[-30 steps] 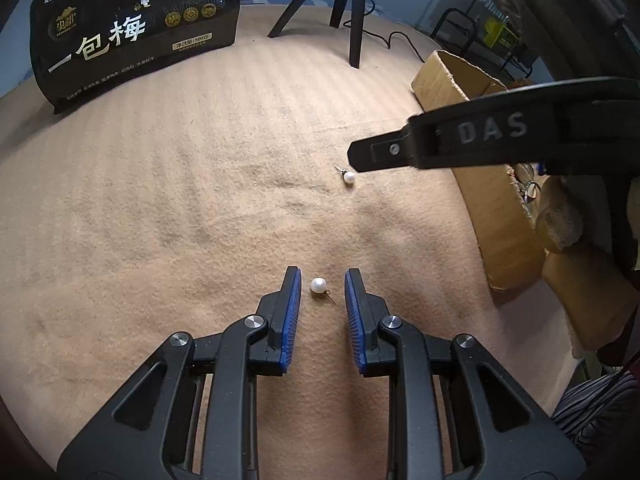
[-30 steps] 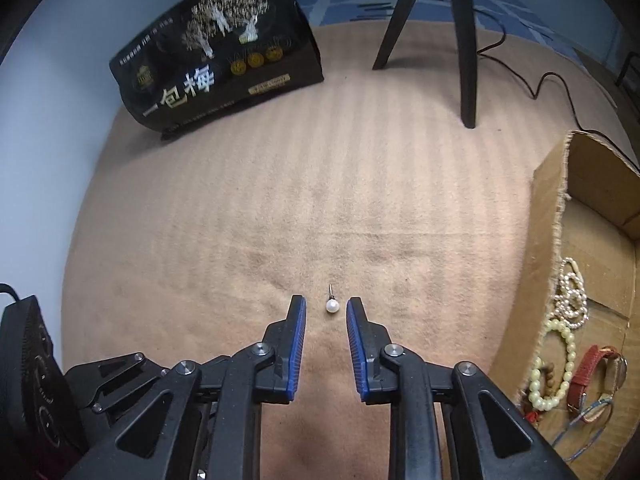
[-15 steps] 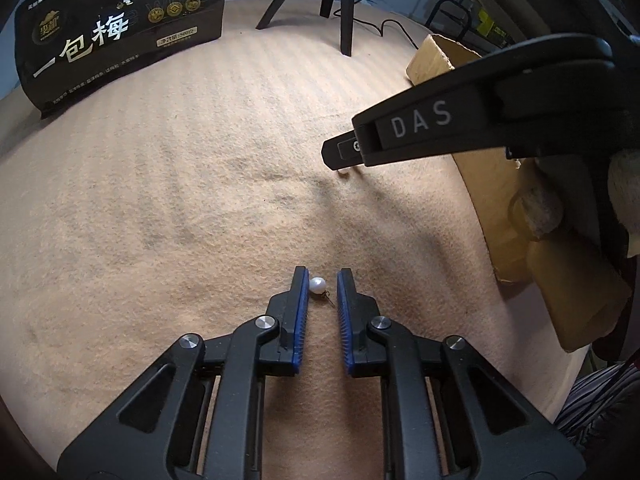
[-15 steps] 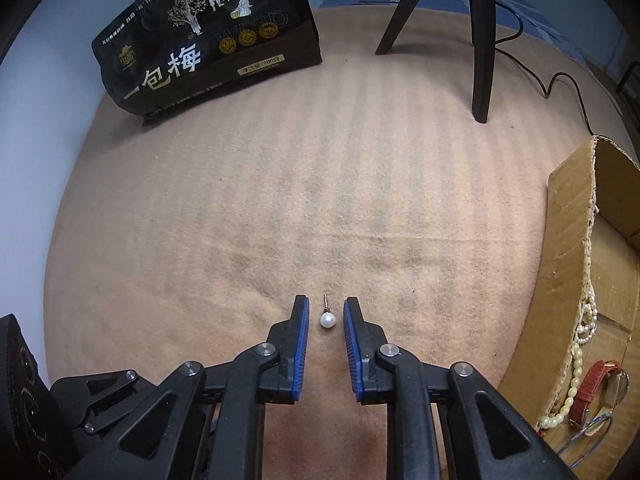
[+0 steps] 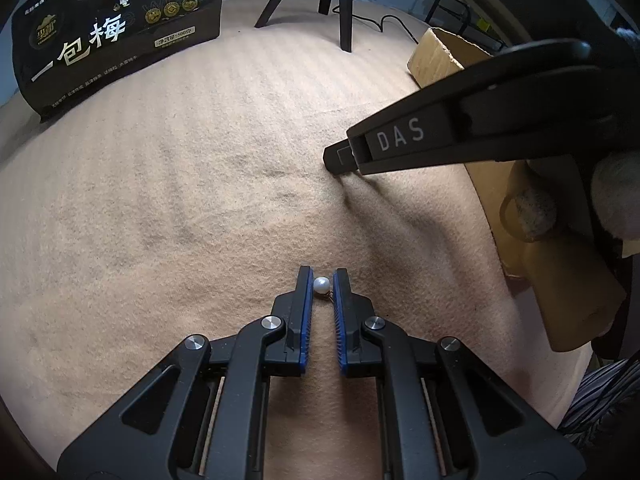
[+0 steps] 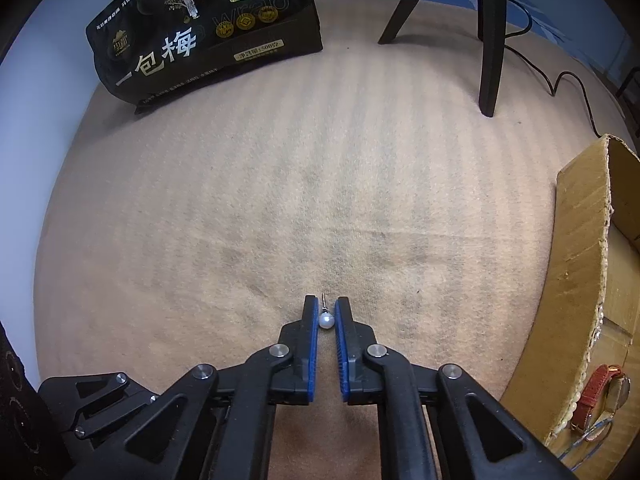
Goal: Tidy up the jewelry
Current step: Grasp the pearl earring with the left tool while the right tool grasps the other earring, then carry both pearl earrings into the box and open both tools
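Note:
Two pearl stud earrings lie on the tan blanket. In the left wrist view one pearl earring (image 5: 322,285) sits between the blue pads of my left gripper (image 5: 322,274), which is shut on it with both pads against the pearl. In the right wrist view the other pearl earring (image 6: 326,321), post pointing away, is between the pads of my right gripper (image 6: 326,302). Those jaws are closing, and the pads touch the pearl on both sides. The right gripper's fingers (image 5: 340,158) press into the blanket, hiding that earring from the left view.
A cardboard box (image 6: 580,240) stands at the right, holding a pearl necklace (image 6: 596,340) and a red-strapped watch (image 6: 600,392). A black snack bag (image 6: 200,36) lies at the far left. Tripod legs (image 6: 490,40) and a cable (image 6: 560,80) stand behind. A gloved hand (image 5: 616,188) holds the right gripper.
Both pairs of jaws narrowed from apart to touching their pearls. The right gripper sank to the blanket and now covers the far earring in the left view.

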Demonstrator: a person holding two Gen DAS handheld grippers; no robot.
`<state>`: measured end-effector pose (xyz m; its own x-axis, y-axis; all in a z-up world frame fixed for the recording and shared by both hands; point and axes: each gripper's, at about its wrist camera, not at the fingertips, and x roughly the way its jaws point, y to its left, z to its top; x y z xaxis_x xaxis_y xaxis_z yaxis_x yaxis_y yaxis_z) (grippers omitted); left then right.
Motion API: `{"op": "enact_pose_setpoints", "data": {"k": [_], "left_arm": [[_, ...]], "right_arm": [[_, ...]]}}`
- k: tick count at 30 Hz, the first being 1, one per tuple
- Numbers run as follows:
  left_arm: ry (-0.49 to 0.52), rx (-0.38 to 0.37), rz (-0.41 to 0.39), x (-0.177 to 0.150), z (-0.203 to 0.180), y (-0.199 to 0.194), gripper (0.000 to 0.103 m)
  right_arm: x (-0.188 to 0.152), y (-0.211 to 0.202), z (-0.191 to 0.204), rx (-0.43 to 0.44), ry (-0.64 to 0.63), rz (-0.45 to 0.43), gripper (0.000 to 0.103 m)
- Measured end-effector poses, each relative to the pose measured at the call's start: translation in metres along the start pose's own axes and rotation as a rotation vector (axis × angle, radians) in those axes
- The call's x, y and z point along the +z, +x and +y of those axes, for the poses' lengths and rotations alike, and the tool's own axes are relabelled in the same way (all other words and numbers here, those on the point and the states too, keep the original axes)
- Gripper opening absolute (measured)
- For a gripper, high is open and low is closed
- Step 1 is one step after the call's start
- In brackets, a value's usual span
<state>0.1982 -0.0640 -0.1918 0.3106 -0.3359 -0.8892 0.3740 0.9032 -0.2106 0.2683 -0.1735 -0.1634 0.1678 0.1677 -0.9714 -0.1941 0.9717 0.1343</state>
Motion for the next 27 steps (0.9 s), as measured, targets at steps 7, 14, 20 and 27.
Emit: {"op": "enact_pose_setpoints", "data": {"k": [7,14,20,27], "left_arm": [[-0.028,-0.002,-0.012,-0.004,0.003,-0.01,0.008],[-0.07,-0.023,-0.042,-0.001,0.006,-0.027,0.008],[-0.076,-0.043,-0.098,0.004,-0.005,-0.049,0.008],[-0.046,-0.084,-0.159,0.015,-0.037,-0.068,0.008]], "right_arm": [[-0.006,-0.011,-0.001,0.007,-0.006,-0.026,0.006],[-0.02,-0.047,-0.004,0.013,-0.042,-0.099,0.006],[-0.035,-0.084,-0.02,0.029,-0.043,-0.17,0.006],[-0.052,-0.134,-0.05,0.015,-0.025,-0.266,0.006]]}}
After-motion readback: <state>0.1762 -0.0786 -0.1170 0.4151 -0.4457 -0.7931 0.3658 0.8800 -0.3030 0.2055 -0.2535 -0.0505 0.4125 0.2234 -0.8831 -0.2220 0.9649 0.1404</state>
